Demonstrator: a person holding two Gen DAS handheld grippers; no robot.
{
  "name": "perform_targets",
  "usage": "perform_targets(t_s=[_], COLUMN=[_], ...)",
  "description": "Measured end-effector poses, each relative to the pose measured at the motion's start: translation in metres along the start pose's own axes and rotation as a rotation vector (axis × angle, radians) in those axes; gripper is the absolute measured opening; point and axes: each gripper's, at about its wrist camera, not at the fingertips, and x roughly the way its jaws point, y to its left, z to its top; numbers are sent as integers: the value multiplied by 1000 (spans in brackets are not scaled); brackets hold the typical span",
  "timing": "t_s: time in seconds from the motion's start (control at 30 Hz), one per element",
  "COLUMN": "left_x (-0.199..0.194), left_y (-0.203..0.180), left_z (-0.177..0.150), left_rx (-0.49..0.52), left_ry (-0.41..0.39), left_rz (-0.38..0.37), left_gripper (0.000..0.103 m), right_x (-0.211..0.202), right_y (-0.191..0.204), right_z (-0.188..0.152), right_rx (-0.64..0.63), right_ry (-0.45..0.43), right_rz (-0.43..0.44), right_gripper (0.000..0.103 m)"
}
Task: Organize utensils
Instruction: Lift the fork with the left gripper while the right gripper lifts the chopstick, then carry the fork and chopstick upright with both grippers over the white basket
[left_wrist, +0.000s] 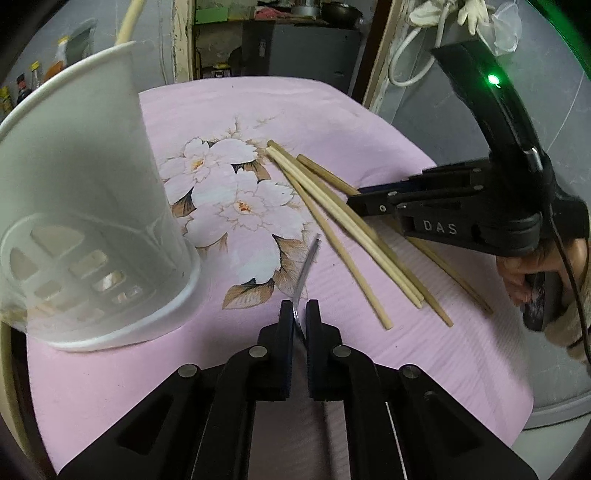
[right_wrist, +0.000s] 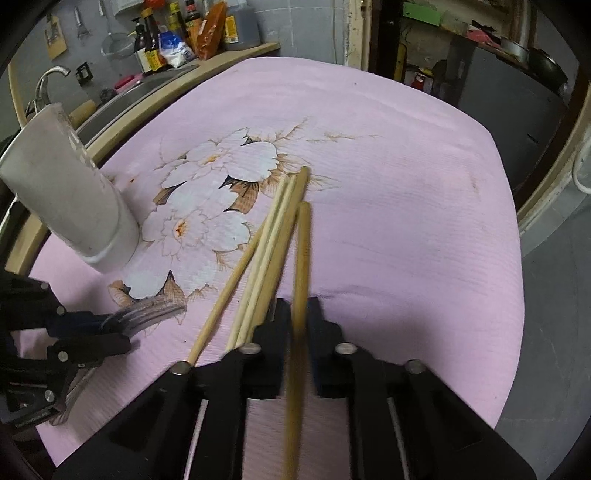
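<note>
A: We have the left gripper (left_wrist: 299, 308) pinched on a thin metal utensil (left_wrist: 309, 266); only its flat silvery strip shows ahead of the fingers, slanting over the flowered pink cloth (left_wrist: 388, 122). From the right wrist view the same piece (right_wrist: 155, 312) looks curved and shiny, but it is blurred, so we cannot tell what kind of utensil it is.

B: And our right gripper (right_wrist: 300, 308) is clamped on one darker wooden chopstick (right_wrist: 303, 258). The stick runs straight out between the fingers and also back beneath the camera.

A: Are the other chopsticks touching it?

B: We see a loose bunch of chopsticks (right_wrist: 266, 251) just to its left on the cloth, fanned out, their far ends close together near the printed flowers. Whether the held one rests on them we cannot tell.

A: From our left side that bunch (left_wrist: 343, 236) lies to the right of the metal piece, with the right gripper (left_wrist: 354, 201) reaching in over it from the right. A hand (left_wrist: 524, 273) grips its handle at the edge.

B: Where is the holder?

A: The white plastic utensil holder (left_wrist: 92, 206) stands on the cloth at our left, close by the left gripper. One pale stick (left_wrist: 129, 22) pokes up above its rim.

B: We see it (right_wrist: 74, 199) at the left edge too, well apart from the chopsticks.
</note>
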Motion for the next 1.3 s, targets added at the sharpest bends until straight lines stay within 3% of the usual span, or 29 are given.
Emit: perform_targets(t_s=[0.2,0.43,0.7,1.03,1.3], left_x=[-19,-58,-90,-147,-190], left_y=[-4,-1,9,26,51], left_z=[-13,-31,-41,-42,-27], left_rx=[-23,-86,-171,-199,-198], left_ry=[-83,-316,-562,-719,-853], left_rz=[-52,-101,-91,-61,-25], left_gripper=[1,1,1,1,1], right_x=[-28,-83,-123,-148,-168], right_y=[-2,13,51,89,118], right_z=[-28,-64,-91,-80,-43], right_rx=[66,79,53,10,-38], right_ry=[-163,-440,-715,-872,-1017], right_rz=[56,26,-10,41,109], right_gripper=[6,6,5,5,6])
